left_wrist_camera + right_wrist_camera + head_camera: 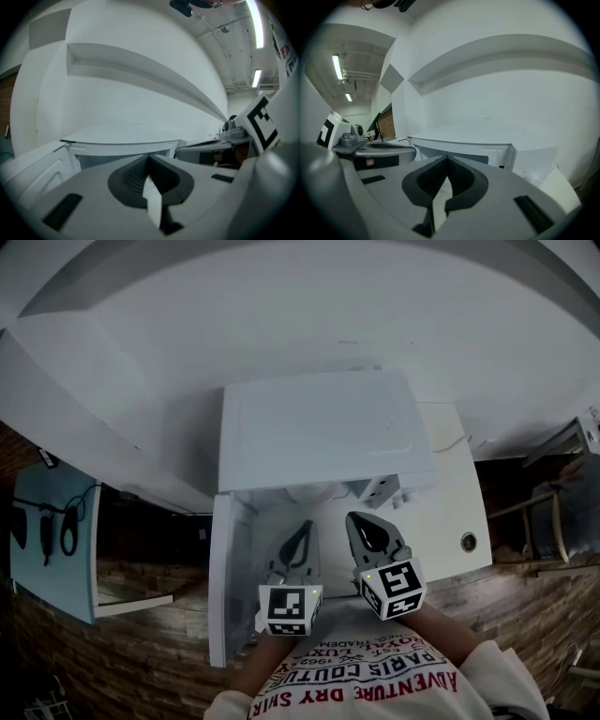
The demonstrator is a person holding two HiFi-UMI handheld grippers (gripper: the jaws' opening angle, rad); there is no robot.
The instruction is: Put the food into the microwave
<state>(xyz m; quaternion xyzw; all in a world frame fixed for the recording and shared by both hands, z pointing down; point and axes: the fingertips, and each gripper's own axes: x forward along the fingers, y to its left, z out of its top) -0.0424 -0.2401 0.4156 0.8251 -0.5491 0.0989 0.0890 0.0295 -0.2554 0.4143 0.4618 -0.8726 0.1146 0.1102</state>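
HEAD VIEW
- Microwave (pixel 319 427): white, on counter (pixel 455 493), front toward person.
- Door (pixel 225 582): swung open to view's left, edge-on.
- Cavity (pixel 272 502): exposed, mostly hidden under top panel.
- Pale disc (pixel 314 491): just inside cavity mouth. Dish w/ food or bare turntable, cannot tell.
- L gripper (pixel 302 532): in front of opening, tips toward cavity, just beside door.
- R gripper (pixel 366 529): beside L, tips toward cavity, near control side.

L GRIPPER VIEW
- L gripper (pixel 149 158): pads meeting at tips, nothing btwn them, nothing held.
- Microwave (pixel 122 139): dead ahead, top edge above tips, vent grille either side of jaw line.
- R gripper (pixel 211 151): just to the right, level w/ L.

R GRIPPER VIEW
- R gripper (pixel 447 160): jaws fully together, empty.
- Microwave (pixel 478 140): straight ahead, control end right of tips.
- L gripper (pixel 379 151): just to the left.

KEY RELATION
- Food: not made out as such in any view, in neither grip. If on pale disc, then already inside, straight ahead of both tip pairs.
- Long axis: n/a, disc round.
- Nearer hand (est.): L for door, R for disc by a shade.
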